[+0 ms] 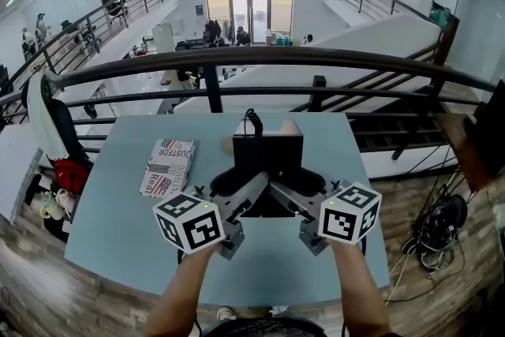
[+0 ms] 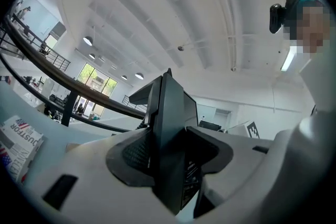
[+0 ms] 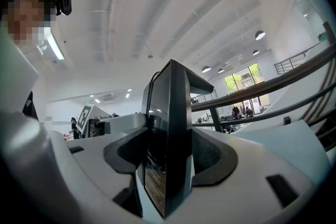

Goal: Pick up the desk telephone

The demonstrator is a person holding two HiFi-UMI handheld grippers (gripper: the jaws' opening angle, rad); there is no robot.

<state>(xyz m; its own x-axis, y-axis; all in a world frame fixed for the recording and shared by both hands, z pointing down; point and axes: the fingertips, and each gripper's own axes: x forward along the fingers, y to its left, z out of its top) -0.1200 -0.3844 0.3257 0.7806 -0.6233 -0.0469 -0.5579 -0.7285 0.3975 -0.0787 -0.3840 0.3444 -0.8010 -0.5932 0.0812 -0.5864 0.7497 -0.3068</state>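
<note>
The black desk telephone hangs above the light blue table, held from both sides. My left gripper is shut on its left edge, and my right gripper is shut on its right edge. In the left gripper view the telephone stands edge-on as a dark slab between the pads of the left gripper. The right gripper view shows the same slab of the telephone clamped in the right gripper. A black cord loops at the telephone's far top.
A printed booklet lies on the table to the left of the telephone. A tan object peeks out behind the telephone. A dark railing runs along the table's far side, with a drop to a lower floor beyond.
</note>
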